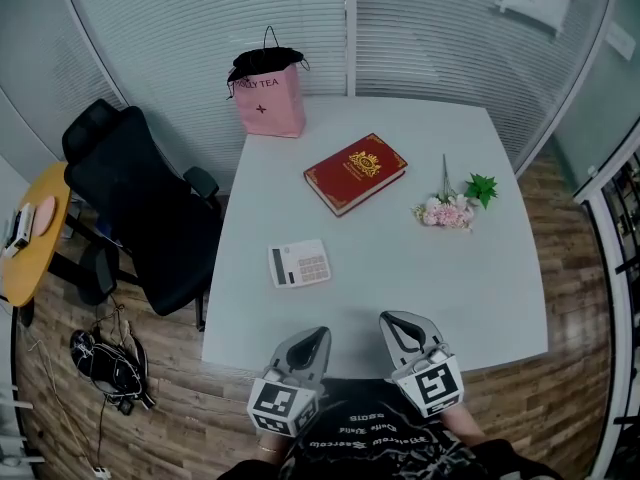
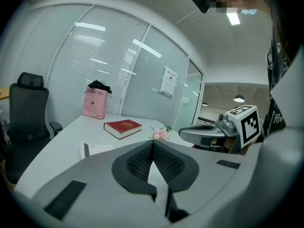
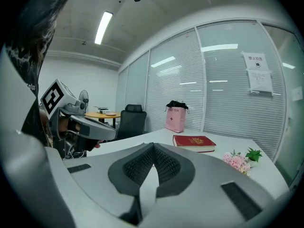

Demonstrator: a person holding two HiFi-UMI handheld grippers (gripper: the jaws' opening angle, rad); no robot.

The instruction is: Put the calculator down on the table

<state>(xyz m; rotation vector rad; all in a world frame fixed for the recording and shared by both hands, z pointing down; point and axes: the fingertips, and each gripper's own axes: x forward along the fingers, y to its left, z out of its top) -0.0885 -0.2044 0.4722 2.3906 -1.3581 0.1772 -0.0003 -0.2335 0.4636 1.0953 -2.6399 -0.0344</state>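
1. Left of centre in the head view: calculator point(image 1: 299, 264) lying flat on the table point(image 1: 480, 298), apparently set down already.
2. Below it: left gripper point(image 1: 308, 340) and right gripper point(image 1: 400, 323), both closed tight on nothing, likely finished.

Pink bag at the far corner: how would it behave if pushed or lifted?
The pink bag stands tall on a narrow base, so a high push would probably tip it. It sits close to the table edge, so it might slide off. Its walls look like paper, so likely light and crushable.
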